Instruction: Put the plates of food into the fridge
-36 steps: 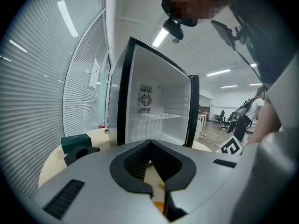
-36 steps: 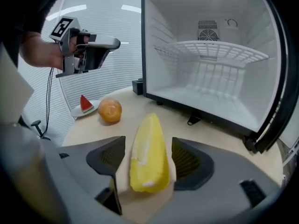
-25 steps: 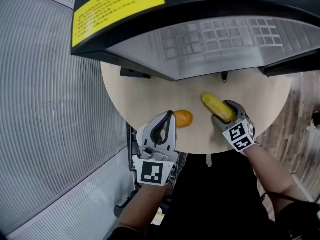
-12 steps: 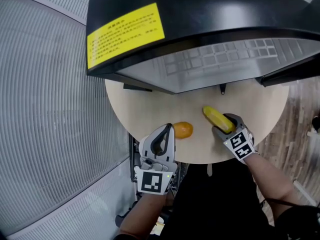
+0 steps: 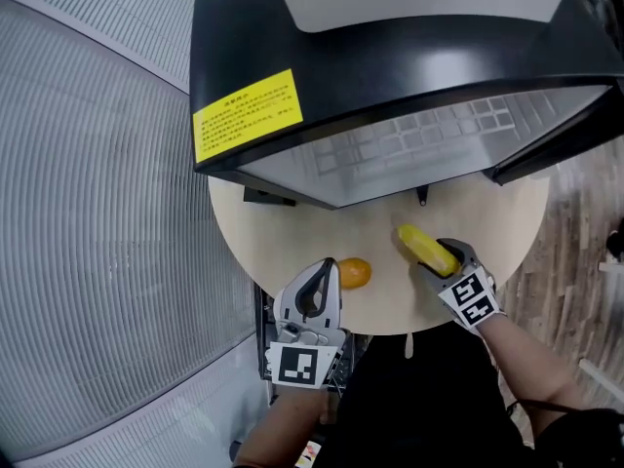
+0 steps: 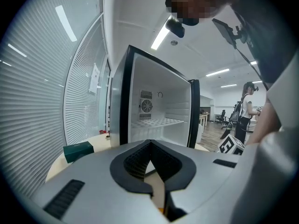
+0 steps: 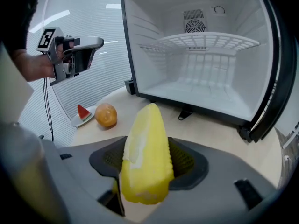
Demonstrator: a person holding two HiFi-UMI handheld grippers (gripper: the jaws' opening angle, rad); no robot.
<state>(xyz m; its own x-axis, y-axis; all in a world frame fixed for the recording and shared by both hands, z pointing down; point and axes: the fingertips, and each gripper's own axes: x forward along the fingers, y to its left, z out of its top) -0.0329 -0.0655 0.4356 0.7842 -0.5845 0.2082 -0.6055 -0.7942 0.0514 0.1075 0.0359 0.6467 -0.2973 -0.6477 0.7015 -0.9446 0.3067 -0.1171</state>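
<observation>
A yellow corn cob [image 5: 424,245] [image 7: 147,148] stands between the pads of my right gripper [image 5: 436,253] [image 7: 148,166]. Its jaws have just been closing and now grip the cob a little above the round table [image 5: 283,227]. The small fridge [image 5: 390,66] [image 7: 201,69] stands at the table's far side, door swung open, its white inside and wire shelf [image 7: 205,42] bare. My left gripper [image 5: 322,273] [image 6: 150,160] is shut with nothing in it, held near the table's front edge beside an orange [image 5: 354,273] [image 7: 106,115].
A small plate with a watermelon slice [image 7: 82,112] lies by the orange at the table's left edge. A dark green box [image 6: 78,150] sits left of the fridge. The open door [image 7: 275,78] stands at the right. A person [image 6: 245,111] stands far back.
My right gripper has closed on the corn cob and lifted it slightly. The head view has shifted, showing more of the fridge top. The left gripper stays shut in place.
</observation>
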